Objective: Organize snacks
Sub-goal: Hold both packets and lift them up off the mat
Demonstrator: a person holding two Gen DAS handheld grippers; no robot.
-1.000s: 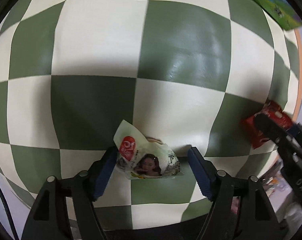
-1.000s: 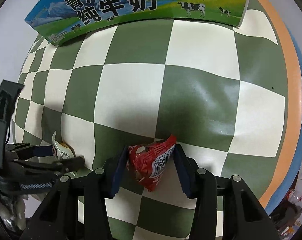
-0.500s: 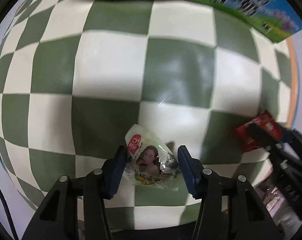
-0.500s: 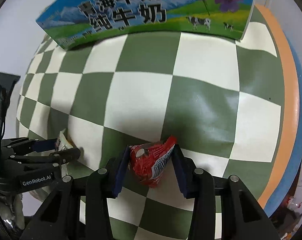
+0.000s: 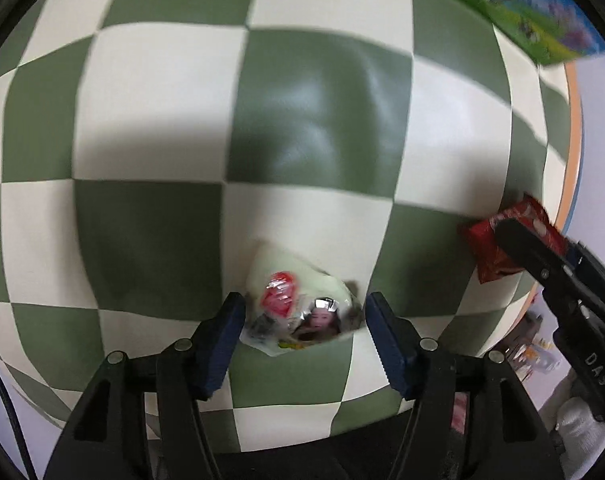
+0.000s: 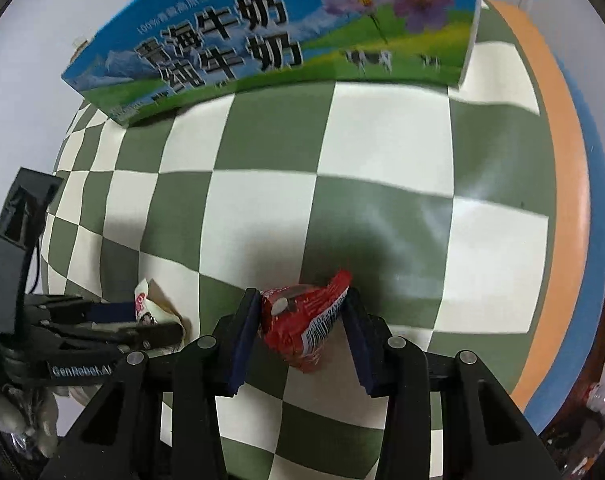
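Two handheld grippers carry snack packets above a green-and-white checkered table (image 6: 382, 140). The right gripper (image 6: 302, 322) is clamped on a red snack packet (image 6: 302, 320) over the table's near right part; the left gripper (image 5: 304, 316) pinches a pale green snack packet (image 5: 298, 312) by its sides. A milk carton box (image 6: 270, 40) stands at the far edge. Both wrappers look crinkly and slick, so either could slip from the pads if the squeeze eases mid-carry.
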